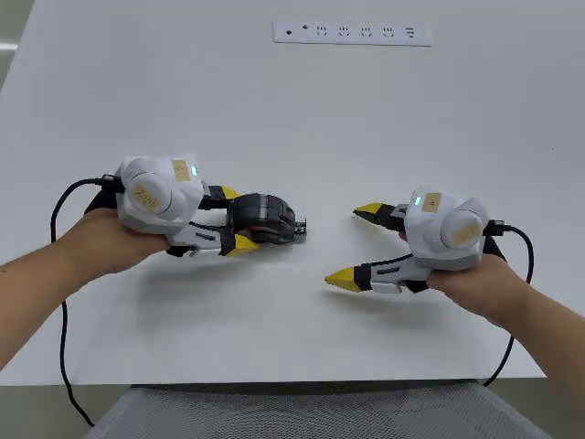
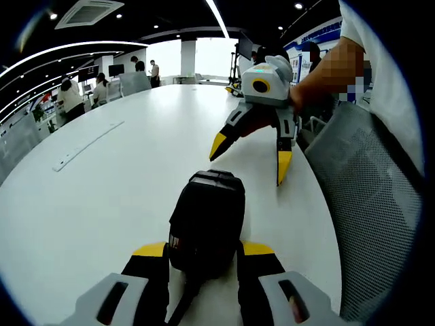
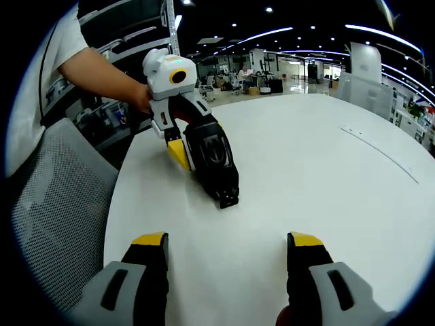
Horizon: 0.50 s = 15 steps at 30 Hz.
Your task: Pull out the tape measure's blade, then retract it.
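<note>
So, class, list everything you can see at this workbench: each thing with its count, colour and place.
table: 1, white, under everything
tape measure: 1, black, lying on the table left of centre, blade not pulled out
power strip: 1, white, flat at the table's far side
chair: 1, grey mesh, at the table's near edge
cables: 2, black, one trailing from each claw off the near edge
left claw: 1, white with black jaws and yellow tips, shut on the tape measure
right claw: 1, same colours, open, apart from the tape measure
hands: 2, one holding each claw
</note>
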Each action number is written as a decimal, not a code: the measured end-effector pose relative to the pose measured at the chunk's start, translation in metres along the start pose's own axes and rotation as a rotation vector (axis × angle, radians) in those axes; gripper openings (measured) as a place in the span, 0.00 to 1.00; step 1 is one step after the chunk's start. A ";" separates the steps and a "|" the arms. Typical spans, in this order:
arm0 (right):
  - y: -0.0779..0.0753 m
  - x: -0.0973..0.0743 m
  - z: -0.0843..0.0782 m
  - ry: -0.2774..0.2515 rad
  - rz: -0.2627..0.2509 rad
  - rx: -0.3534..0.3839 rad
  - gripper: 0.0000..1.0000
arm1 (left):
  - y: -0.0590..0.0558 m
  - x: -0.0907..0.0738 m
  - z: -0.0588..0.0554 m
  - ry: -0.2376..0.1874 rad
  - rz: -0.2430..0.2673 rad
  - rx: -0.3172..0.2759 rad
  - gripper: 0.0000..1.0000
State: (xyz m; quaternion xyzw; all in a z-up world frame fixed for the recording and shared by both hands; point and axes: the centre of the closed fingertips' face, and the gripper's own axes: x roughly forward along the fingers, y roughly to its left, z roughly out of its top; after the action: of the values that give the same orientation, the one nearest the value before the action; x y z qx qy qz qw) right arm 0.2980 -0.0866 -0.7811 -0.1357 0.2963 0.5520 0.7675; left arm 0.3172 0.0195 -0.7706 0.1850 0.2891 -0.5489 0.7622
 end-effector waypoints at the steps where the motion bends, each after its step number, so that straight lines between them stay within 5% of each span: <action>1: 0.000 0.000 0.000 0.000 0.001 0.000 0.67 | 0.000 0.000 0.000 0.002 -0.001 0.003 0.35; 15: 0.001 0.007 0.006 -0.008 0.008 -0.008 0.66 | 0.004 0.002 -0.004 0.038 -0.001 0.026 0.30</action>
State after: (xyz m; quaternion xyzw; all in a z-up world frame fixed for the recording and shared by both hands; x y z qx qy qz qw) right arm 0.3007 -0.0778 -0.7807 -0.1356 0.2916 0.5567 0.7659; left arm 0.3204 0.0211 -0.7750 0.2051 0.2964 -0.5496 0.7537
